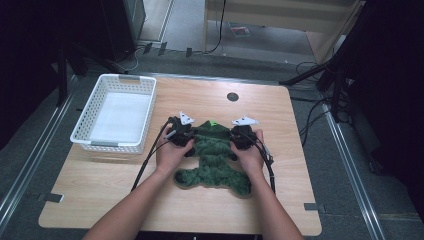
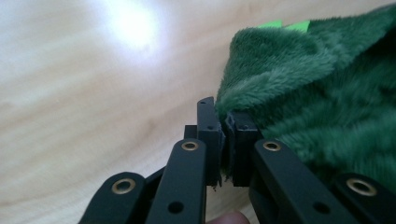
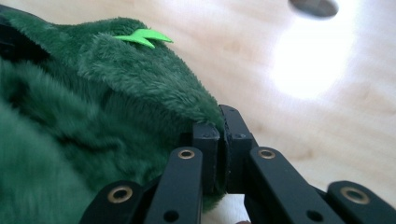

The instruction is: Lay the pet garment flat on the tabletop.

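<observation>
Both clamped on the fuzzy green plush garment (image 1: 215,157): left gripper (image 1: 181,131) at 9 o'clock edge, right gripper (image 1: 243,134) at 3. Gripped, not yet folded or moved toward white plastic slotted basket (image 1: 85,127) at 10 o'clock

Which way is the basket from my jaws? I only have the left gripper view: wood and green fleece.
Observer: The white basket sits at the table's far left corner, left of the left gripper and apart from it.
Operator: Is the other side gripped too?
Observer: Yes. In the right gripper view the right gripper has its jaws closed on the edge of the green fleece garment.
Operator: How does the garment lie overall?
Observer: Flat on the table between both hands, with its bright green tag at the far edge.
</observation>
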A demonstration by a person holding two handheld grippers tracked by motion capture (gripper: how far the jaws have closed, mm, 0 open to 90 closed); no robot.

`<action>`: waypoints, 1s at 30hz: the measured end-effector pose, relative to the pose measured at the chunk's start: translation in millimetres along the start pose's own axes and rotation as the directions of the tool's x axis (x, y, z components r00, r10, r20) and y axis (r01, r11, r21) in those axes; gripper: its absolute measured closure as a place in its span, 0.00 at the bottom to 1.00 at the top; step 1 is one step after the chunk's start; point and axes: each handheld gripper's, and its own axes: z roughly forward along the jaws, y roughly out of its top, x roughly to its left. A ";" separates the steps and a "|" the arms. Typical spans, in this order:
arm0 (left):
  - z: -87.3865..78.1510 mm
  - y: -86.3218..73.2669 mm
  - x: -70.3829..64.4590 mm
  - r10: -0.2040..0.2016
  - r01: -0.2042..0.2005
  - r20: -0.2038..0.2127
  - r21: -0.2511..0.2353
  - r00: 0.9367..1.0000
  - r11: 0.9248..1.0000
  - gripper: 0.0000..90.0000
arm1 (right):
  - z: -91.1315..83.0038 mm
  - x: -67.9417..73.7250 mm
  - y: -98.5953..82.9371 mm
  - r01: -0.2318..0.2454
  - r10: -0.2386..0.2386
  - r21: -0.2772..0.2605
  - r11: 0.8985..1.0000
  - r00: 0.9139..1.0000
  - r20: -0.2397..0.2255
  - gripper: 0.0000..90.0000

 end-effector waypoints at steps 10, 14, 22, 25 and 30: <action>-27.8 10.9 19.9 -0.169 0.170 0.019 -0.075 0.985 0.983 0.62 | -48.1 -20.8 -1.4 -0.022 0.020 -0.015 1.000 0.988 -0.154 0.57; -27.7 15.2 11.2 -0.139 0.143 0.046 -0.078 0.989 0.987 0.65 | -73.6 -30.3 8.9 -0.091 0.067 -0.110 0.990 0.976 -0.207 0.63; -6.0 6.9 1.2 -0.109 0.109 0.014 -0.020 0.994 0.994 0.91 | -17.3 9.4 55.3 -0.111 0.101 -0.035 0.993 0.970 -0.220 0.63; -5.2 3.7 6.8 -0.072 0.072 0.032 0.004 0.997 0.997 0.92 | 8.8 22.5 53.8 -0.068 0.074 0.038 0.997 0.978 -0.195 0.64; -2.7 -2.8 6.9 -0.029 0.029 0.043 0.017 0.999 0.999 0.90 | 24.5 15.8 35.4 0.021 -0.020 0.127 0.992 1.000 -0.011 0.67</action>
